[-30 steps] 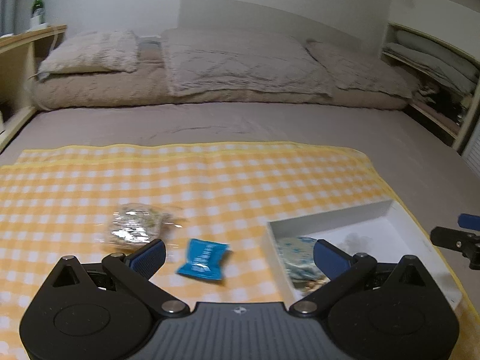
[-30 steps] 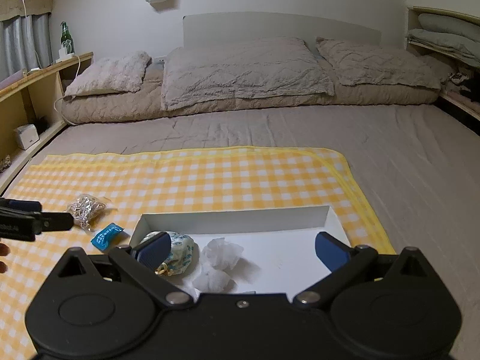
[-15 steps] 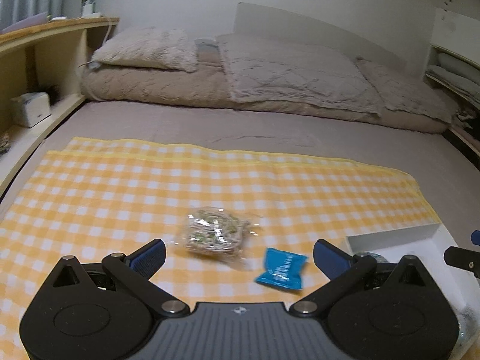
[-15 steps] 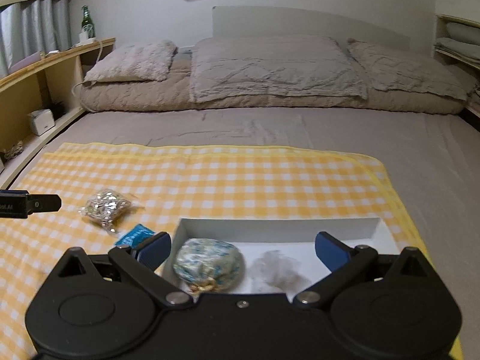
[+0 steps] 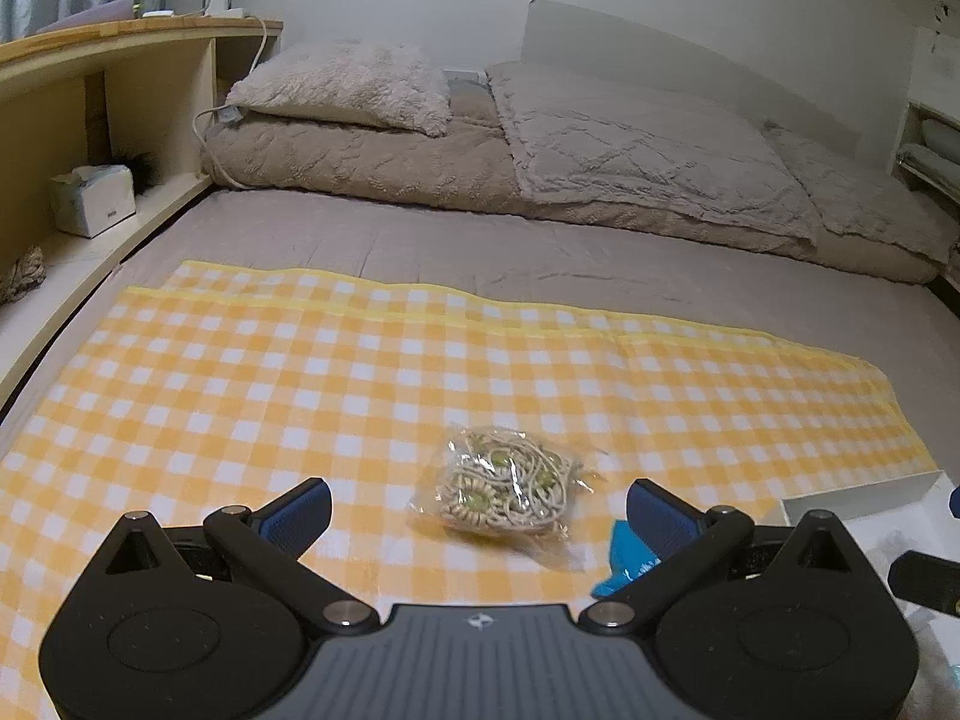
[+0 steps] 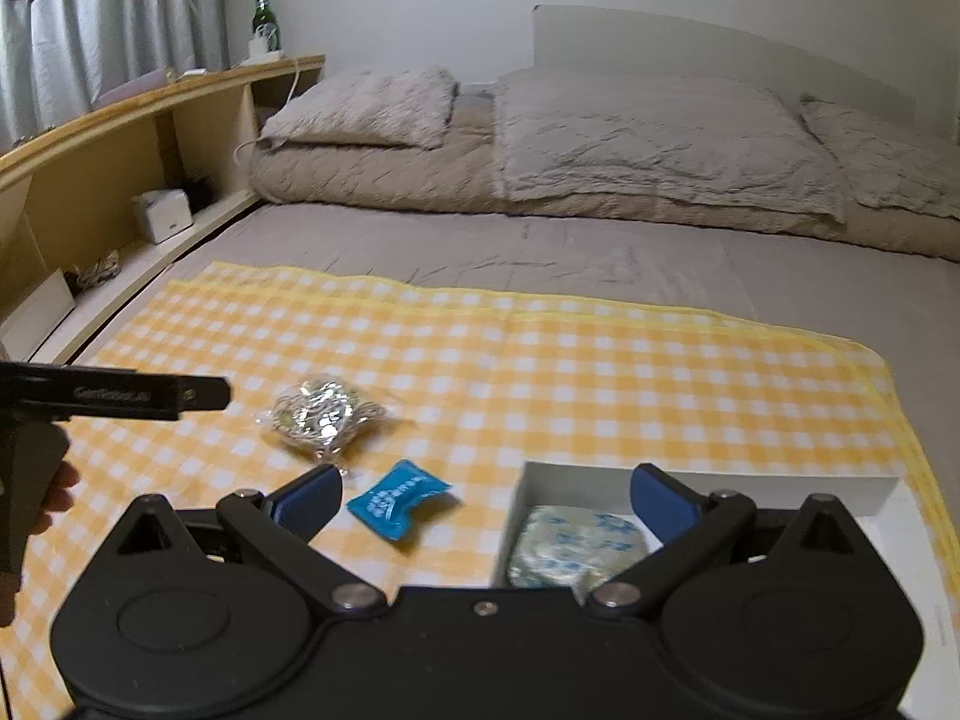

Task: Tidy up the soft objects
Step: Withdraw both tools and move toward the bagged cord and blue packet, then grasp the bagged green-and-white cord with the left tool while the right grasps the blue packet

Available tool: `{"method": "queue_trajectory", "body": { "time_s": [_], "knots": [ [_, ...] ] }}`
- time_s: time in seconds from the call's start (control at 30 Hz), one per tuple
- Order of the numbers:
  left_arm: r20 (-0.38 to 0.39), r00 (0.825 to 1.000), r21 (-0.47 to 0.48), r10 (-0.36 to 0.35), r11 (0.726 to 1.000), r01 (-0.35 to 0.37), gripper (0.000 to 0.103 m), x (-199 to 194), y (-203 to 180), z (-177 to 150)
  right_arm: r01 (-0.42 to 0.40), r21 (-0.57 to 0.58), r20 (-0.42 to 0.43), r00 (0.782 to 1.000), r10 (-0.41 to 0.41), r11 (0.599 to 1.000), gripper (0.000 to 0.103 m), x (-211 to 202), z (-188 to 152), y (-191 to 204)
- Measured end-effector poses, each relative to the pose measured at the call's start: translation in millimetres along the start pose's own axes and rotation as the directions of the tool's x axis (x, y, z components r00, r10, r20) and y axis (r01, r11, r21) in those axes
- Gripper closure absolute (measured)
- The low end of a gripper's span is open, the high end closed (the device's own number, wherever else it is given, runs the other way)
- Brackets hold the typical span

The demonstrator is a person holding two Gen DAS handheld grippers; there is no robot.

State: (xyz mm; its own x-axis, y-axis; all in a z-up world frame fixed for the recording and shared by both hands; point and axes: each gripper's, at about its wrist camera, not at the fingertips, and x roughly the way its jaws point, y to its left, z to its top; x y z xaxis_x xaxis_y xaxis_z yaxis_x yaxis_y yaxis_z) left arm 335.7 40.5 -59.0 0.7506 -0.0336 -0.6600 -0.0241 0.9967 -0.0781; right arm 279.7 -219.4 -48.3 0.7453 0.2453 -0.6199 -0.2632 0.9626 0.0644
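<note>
A clear bag of beige cord pieces [image 5: 510, 495] lies on the yellow checked cloth [image 5: 300, 390], just ahead of my open, empty left gripper [image 5: 477, 510]. A blue packet [image 5: 624, 558] lies right of it, partly behind my right fingertip. In the right wrist view the clear bag [image 6: 321, 414] and the blue packet [image 6: 399, 498] lie left of the white box [image 6: 720, 483], which holds a blue-patterned soft bundle [image 6: 576, 549]. My right gripper [image 6: 486, 498] is open and empty, over the box's left wall. The left gripper's body [image 6: 120, 396] shows at the left.
The cloth lies on a grey bed [image 5: 540, 252] with pillows [image 5: 648, 138] at the head. A wooden shelf unit [image 5: 90, 120] runs along the left side, with a tissue box [image 5: 90, 198]. The white box's corner [image 5: 858, 498] shows at the right of the left wrist view.
Both grippers have swung left. The clear bag now sits between the left gripper's fingers; the box has slid to the right edge of that view. Both stay open.
</note>
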Motion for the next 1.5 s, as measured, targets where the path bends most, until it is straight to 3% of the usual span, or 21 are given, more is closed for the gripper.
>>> {"method": "queue_trajectory", "body": {
  "time_s": [0.2, 0.5, 0.63, 0.9, 1.3, 1.5],
  "knots": [
    [-0.019, 1.0, 0.028, -0.012, 1.0, 0.013, 0.0, 30, -4, 3, -0.035, 0.005, -0.032, 0.999, 0.035, 0.999, 0.001, 17, 5, 10],
    [-0.059, 0.998, 0.132, -0.008, 0.991, 0.015, 0.0, 75, -12, 6, -0.101, 0.139, -0.111, 0.987, 0.117, 0.985, 0.022, 62, 4, 12],
    [-0.077, 0.997, 0.178, 0.003, 0.984, 0.011, 0.0, 91, -15, 3, -0.133, 0.203, -0.159, 0.973, 0.167, 0.97, 0.036, 87, 0, 15],
    [-0.081, 0.996, 0.082, -0.04, 0.996, 0.046, 0.0, 116, -8, 4, -0.122, 0.358, -0.222, 0.952, 0.211, 0.926, 0.037, 129, -11, 19],
    [-0.1, 0.995, 0.082, -0.027, 0.996, 0.036, 0.0, 132, 0, -2, -0.051, 0.348, -0.244, 0.959, 0.143, 0.936, 0.037, 165, -17, 32],
    [-0.109, 0.992, 0.091, -0.064, 0.993, 0.074, 0.0, 136, -7, -4, -0.035, 0.323, -0.252, 0.96, 0.121, 0.946, 0.058, 172, -20, 31]
  ]
}}
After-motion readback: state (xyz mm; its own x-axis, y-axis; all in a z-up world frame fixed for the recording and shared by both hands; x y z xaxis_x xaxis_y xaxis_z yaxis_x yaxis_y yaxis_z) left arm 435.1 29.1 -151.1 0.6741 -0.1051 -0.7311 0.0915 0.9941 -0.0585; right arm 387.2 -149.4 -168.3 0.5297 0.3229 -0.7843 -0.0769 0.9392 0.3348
